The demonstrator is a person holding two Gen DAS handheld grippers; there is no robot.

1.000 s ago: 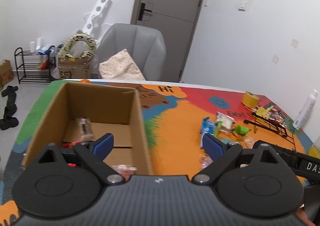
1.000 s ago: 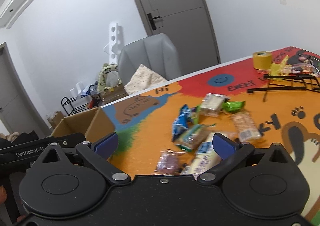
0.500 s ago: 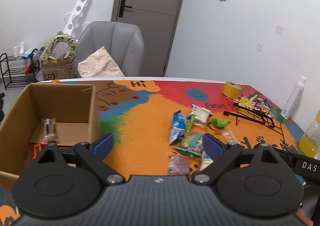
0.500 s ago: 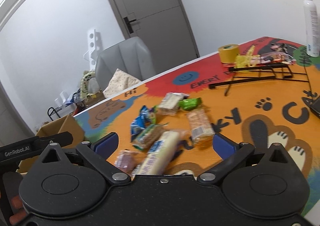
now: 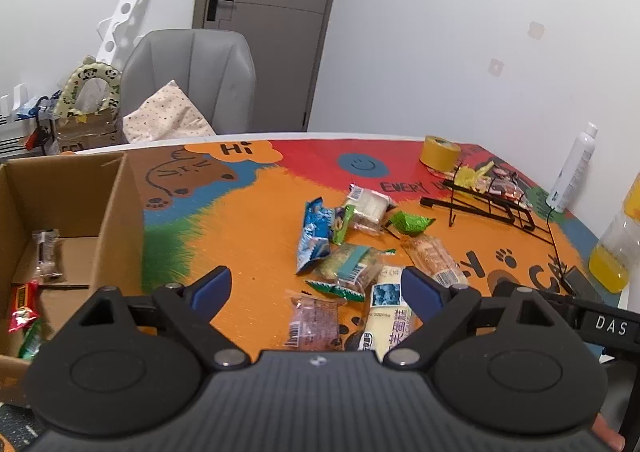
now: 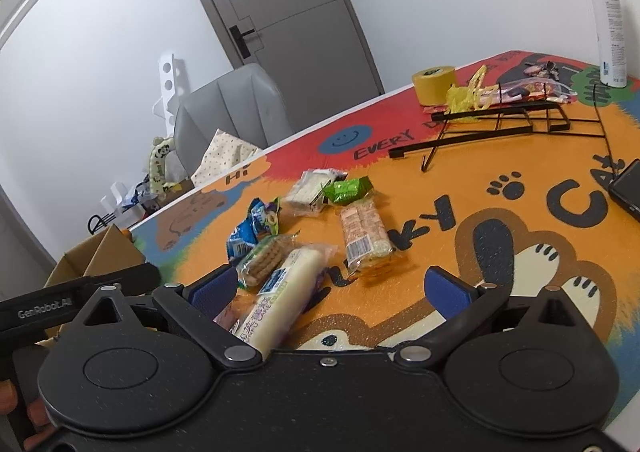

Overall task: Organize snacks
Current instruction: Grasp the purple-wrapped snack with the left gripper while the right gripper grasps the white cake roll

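Several wrapped snacks lie in a loose pile on the colourful table mat (image 5: 256, 244): a blue packet (image 5: 314, 236), a green one (image 5: 409, 222), a white cake roll (image 5: 390, 312) (image 6: 280, 292), a pink-brown packet (image 5: 314, 322) and an orange cracker pack (image 6: 364, 238). An open cardboard box (image 5: 120, 220) at the left holds a few snacks. My left gripper (image 5: 316, 290) is open and empty, just short of the pile. My right gripper (image 6: 330, 288) is open and empty over the pile's near edge, the cake roll by its left finger.
A black wire rack (image 6: 500, 124) with yellow and red packets, a yellow tape roll (image 5: 440, 152), a white spray bottle (image 6: 610, 16) and a bottle of orange drink (image 5: 616, 248) stand at the right. A grey chair (image 5: 192, 84) is behind the table.
My left gripper has swung right from over the box toward the snack pile. My right gripper has moved forward and right, closer to the pile. Both stay open.
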